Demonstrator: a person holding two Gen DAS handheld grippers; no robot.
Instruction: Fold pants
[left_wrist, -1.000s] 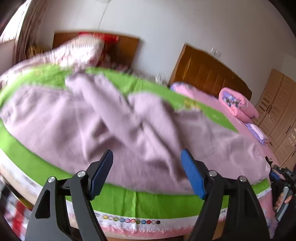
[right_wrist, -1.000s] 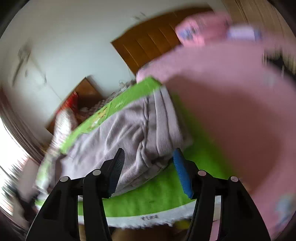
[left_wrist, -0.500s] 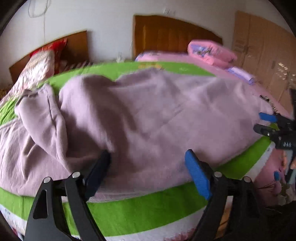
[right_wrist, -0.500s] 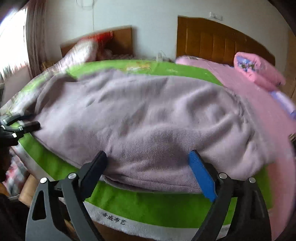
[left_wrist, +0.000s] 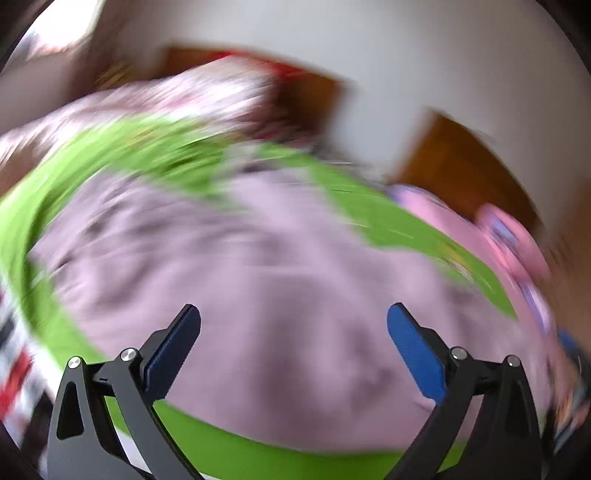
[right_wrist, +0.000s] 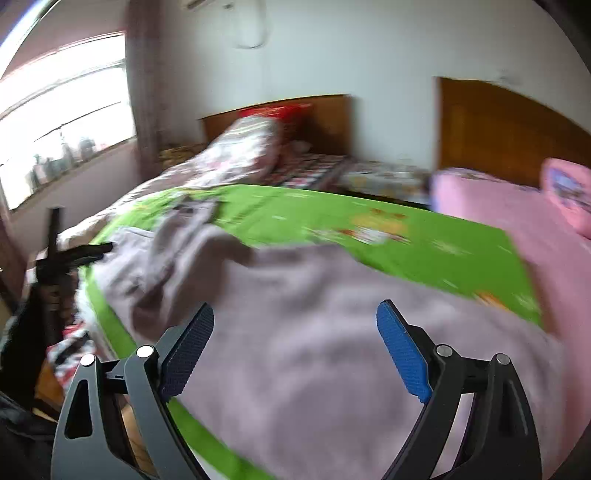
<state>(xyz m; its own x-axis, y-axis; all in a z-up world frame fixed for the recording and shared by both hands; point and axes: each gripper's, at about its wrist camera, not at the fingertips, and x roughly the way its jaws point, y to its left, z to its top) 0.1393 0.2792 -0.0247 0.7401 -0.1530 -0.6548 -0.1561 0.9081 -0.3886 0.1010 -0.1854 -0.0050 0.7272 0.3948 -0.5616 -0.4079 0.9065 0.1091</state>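
Both claws, the left claw (left_wrist: 293, 328) having just spread wide and the right claw (right_wrist: 295, 332) standing apart, hovered empty above the mauve pants (right_wrist: 332, 332) spread, seemingly half-folded, on the green-covered bed (right_wrist: 424, 236), so a fresh edge grasp probably came next.

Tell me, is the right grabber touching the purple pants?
Cannot tell. In the right wrist view the right gripper stands wide open over the mauve pants, nothing pinched, but the blur hides whether its pads brush the cloth.
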